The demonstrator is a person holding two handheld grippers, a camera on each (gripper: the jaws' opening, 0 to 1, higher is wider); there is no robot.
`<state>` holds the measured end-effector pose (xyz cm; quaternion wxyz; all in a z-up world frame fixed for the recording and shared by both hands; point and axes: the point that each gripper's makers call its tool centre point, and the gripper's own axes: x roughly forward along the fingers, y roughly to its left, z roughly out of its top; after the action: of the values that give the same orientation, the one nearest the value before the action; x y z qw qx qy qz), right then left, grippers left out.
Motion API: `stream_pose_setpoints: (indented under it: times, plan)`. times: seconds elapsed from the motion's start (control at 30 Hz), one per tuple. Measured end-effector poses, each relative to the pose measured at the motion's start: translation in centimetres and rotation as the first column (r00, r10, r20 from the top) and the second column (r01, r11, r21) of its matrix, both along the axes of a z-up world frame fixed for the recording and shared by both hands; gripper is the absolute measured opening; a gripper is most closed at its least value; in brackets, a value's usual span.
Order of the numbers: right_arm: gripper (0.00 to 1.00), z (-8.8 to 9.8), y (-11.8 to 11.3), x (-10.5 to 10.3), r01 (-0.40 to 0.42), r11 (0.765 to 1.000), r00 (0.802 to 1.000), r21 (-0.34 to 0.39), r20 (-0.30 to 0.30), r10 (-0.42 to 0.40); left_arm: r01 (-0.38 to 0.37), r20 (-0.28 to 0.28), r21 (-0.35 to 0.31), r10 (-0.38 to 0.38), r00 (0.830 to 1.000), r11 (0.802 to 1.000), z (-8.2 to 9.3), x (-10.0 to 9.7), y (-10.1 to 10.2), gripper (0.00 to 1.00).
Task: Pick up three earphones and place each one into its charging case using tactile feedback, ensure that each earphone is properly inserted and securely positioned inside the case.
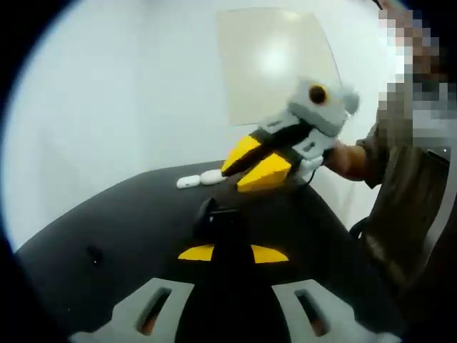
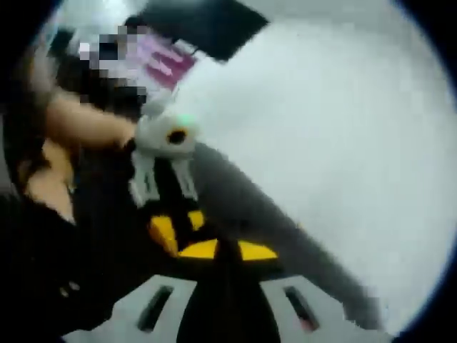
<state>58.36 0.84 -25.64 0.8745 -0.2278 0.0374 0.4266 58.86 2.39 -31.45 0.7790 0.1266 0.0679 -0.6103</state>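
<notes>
Your left gripper (image 1: pixel 232 253) has its fingers closed, holding nothing. Two white earphones (image 1: pixel 201 179) lie on the far table (image 1: pixel 107 229), just left of your right gripper (image 1: pixel 251 166), whose fingers are closed too.

The table (image 1: pixel 107 229) is showing a dark, matt, smooth top. Two earphones (image 1: pixel 201 179) on it are looking like smooth white plastic. The right gripper (image 1: pixel 258 166) is showing grey plastic housing and matt yellow pads.
</notes>
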Motion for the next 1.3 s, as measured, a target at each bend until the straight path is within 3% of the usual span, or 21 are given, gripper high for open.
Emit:
stream_pose_setpoints:
  times: [0.1, 0.2, 0.37, 0.4, 0.47, 0.57, 0.7, 0.77, 0.9, 0.93, 1.0, 1.1, 1.2, 1.3]
  plan:
    - [0.13, -0.7, 0.5, 0.4, 0.021, 1.000, 0.990, 0.023, -0.143, -0.018, 0.000, 0.000, 0.000, 0.000, 1.000, 1.000, 0.0, 0.0, 0.0, 0.14]
    - [0.13, -1.7, 1.0, 0.8, 0.041, 0.999, 0.972, 0.002, -0.231, -0.040, 0.000, -0.001, 0.000, 0.000, 1.000, 1.000, 0.0, 0.0, 0.0, 0.14]
    - [0.12, -2.3, 2.2, 0.4, 0.065, 0.995, 0.899, 0.075, -0.437, -0.025, 0.000, -0.001, 0.000, 0.000, 1.000, 1.000, 0.0, -0.1, 0.0, 0.14]
    - [0.12, -2.3, 2.1, 0.7, 0.074, 0.996, 0.898, 0.058, -0.438, -0.042, 0.001, 0.000, 0.001, -0.001, 1.000, 1.000, 0.0, -0.1, 0.0, 0.14]
    - [0.10, -2.7, 1.6, 1.2, 0.100, 0.995, 0.915, -0.025, -0.391, -0.102, 0.001, 0.003, 0.003, -0.001, 1.000, 1.000, 0.0, -0.1, 0.0, 0.14]
    - [0.10, -2.8, 1.7, 1.3, 0.089, 0.992, 0.934, -0.088, -0.339, -0.114, 0.000, 0.005, 0.005, 0.000, 1.000, 1.000, 0.0, -0.1, 0.0, 0.14]
    - [0.08, -2.9, 1.8, 1.0, 0.068, 0.991, 0.940, -0.116, -0.326, -0.102, 0.002, 0.004, 0.006, -0.002, 1.000, 1.000, 0.0, -0.1, 0.0, 0.14]
    - [0.08, -2.4, 1.5, 1.0, 0.057, 0.994, 0.940, -0.096, -0.330, -0.085, 0.000, 0.005, 0.007, 0.000, 1.000, 1.000, 0.0, -0.1, 0.0, 0.14]
    - [0.08, -1.4, 1.1, 0.7, 0.024, 0.998, 0.915, 0.053, -0.403, -0.001, 0.000, 0.005, 0.008, -0.001, 1.000, 1.000, 0.0, -0.1, 0.0, 0.14]
    - [0.08, -1.2, 0.8, 0.8, 0.009, 0.996, 0.911, 0.087, -0.412, 0.027, 0.000, 0.005, 0.008, 0.000, 1.000, 1.000, 0.0, -0.1, 0.0, 0.14]
    - [0.08, -1.2, -0.1, 1.2, 0.034, 0.987, 0.883, 0.154, -0.468, 0.043, -0.001, 0.005, 0.009, 0.001, 1.000, 1.000, 0.0, 0.0, 0.0, 0.14]
    - [0.08, -1.1, -1.6, 1.5, 0.051, 0.973, 0.865, 0.225, -0.497, 0.070, -0.001, 0.005, 0.008, 0.001, 1.000, 1.000, 0.0, 0.0, 0.0, 0.14]
    - [0.08, -2.3, -2.8, 1.6, 0.063, 0.981, 0.861, 0.183, -0.508, 0.039, -0.001, 0.003, 0.010, 0.001, 1.000, 1.000, 0.0, 0.0, 0.0, 0.14]
    - [0.08, -3.6, -3.2, 1.3, 0.065, 0.986, 0.844, 0.156, -0.536, 0.029, -0.001, 0.003, 0.011, 0.001, 1.000, 1.000, 0.0, 0.0, 0.0, 0.14]
